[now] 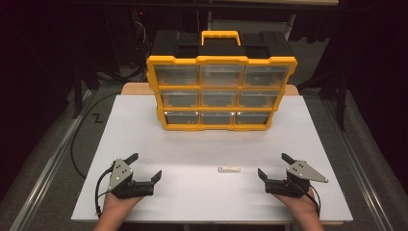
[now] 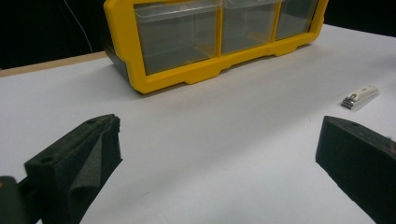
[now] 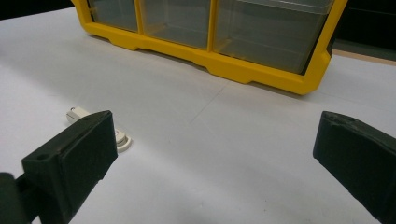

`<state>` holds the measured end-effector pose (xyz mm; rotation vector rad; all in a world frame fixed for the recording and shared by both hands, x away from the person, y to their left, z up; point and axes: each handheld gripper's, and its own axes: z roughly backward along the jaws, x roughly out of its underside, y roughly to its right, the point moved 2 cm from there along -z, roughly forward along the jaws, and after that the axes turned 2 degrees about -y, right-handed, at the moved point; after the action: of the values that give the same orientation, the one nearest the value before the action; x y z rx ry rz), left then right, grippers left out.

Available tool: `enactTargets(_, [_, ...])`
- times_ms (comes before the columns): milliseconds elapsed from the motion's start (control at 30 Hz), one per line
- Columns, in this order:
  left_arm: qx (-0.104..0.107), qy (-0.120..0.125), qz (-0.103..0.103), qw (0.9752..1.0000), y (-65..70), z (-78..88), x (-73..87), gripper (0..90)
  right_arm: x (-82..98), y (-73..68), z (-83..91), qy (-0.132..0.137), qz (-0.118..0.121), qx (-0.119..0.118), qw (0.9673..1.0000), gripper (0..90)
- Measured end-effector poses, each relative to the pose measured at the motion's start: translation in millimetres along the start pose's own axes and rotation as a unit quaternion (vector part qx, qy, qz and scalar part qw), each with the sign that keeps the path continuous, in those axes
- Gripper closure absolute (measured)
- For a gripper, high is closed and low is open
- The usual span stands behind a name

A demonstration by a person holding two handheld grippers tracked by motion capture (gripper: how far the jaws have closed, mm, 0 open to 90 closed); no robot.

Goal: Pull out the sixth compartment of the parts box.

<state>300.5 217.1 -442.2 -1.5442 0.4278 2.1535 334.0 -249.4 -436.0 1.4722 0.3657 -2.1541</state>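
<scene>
The right hand-held gripper [image 1: 272,168] is resting low at the near edge of the desk [image 1: 332,192], its jaws standing wide apart with nothing between them. Just off its left jaw, toward the middle of the desk, a small white nail clipper [image 1: 229,169] is lying flat, its long axis running crosswise, side to side. The left hand-held gripper [image 1: 145,166] is sitting farther from it, also gaping and empty. The yellow drawer box [image 1: 221,94] is standing well beyond both.
</scene>
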Motion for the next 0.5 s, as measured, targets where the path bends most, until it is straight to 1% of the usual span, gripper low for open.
enactTargets(433, [-0.004,0.0,-0.005,1.0,3.8,-1.1,1.4,0.8,0.6,0.4,0.8,-0.003,0.008,0.008,0.9999,0.9])
enactTargets(500, [-0.009,-0.002,-0.01,0.9999,4.3,-1.8,1.6,0.8,0.8,0.5,0.5,-0.004,0.007,0.009,0.9999,0.9])
